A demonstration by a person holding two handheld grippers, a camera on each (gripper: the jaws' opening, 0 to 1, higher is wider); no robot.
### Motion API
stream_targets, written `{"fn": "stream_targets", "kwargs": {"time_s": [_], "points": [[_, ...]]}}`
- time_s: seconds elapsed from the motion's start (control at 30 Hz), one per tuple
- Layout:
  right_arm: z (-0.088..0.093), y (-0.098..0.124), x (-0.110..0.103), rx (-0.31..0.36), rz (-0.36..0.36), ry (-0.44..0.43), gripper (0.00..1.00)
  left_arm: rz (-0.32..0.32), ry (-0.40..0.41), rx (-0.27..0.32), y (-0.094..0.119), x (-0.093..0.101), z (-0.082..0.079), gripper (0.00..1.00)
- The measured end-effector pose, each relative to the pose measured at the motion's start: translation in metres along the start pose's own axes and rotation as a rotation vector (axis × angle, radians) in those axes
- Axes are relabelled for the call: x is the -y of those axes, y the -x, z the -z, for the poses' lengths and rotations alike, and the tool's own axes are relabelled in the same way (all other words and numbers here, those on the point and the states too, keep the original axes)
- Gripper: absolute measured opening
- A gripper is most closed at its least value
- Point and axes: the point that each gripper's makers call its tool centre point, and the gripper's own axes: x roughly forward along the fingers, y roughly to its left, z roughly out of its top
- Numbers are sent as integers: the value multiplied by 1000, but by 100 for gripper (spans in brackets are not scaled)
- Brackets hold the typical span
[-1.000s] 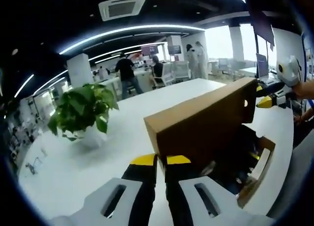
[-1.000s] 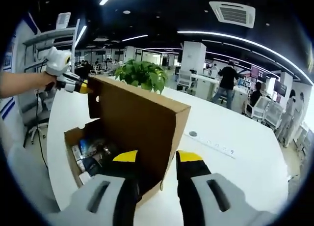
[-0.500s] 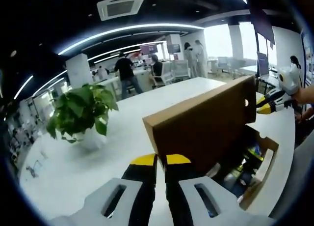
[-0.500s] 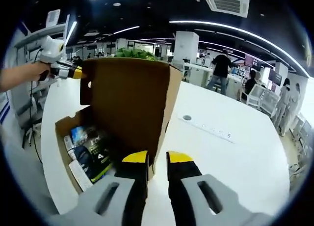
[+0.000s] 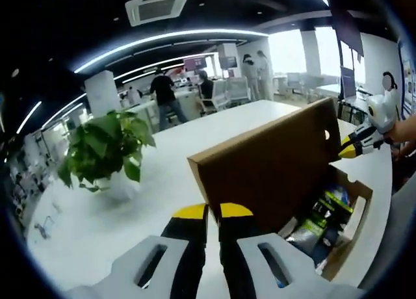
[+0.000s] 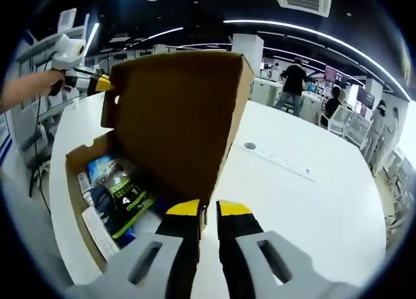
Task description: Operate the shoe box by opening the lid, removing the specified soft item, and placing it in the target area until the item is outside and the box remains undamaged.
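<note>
The brown cardboard shoe box [image 6: 84, 201] sits on the smooth white worktop [image 6: 312, 208], its flat lid [image 6: 175, 123] standing up. Shiny packets [image 6: 120, 195] lie inside. Both grippers, left [image 5: 213, 212] and right [image 6: 208, 209], pinch the lid's edge with narrow fingers. A leafy plant [image 5: 107, 146] stands well apart.

The shoe box [image 6: 84, 182] is plain brown cardboard all over, and its raised lid [image 6: 175, 117] is the same brown, a bit darker on the shaded inner face. Inside there's a dark packet [image 6: 120, 198] with green and white print, next to something blue [image 6: 101, 169]. Both grippers have grey bodies with black fingers [image 5: 188, 247] capped in yellow tips. The worktop [image 6: 312, 208] is white. The plant [image 5: 107, 146] is leafy green in a white pot [image 5: 120, 182].
</note>
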Motion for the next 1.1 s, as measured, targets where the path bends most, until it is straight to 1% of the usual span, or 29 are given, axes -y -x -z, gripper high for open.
{"fn": "stream_targets", "kwargs": {"time_s": [0.3,0.63,0.8,0.9,1.1], "points": [[4,-10,1,-21,4,-8,1,6,-2,-10,-10,-5,-1,2],[3,-14,4,-15,8,-48,1,-2,11,-15,-19,-9,-1,3],[3,-15,5,-12,8,-52,0,-17,-4,-24,-25,-9,0,3],[1,-15,5,-11,10,-50,0,-23,1,-43,-27,-11,5,3],[-1,-19,8,-15,12,-40,0,-25,35,-57,-24,-10,19,2]]}}
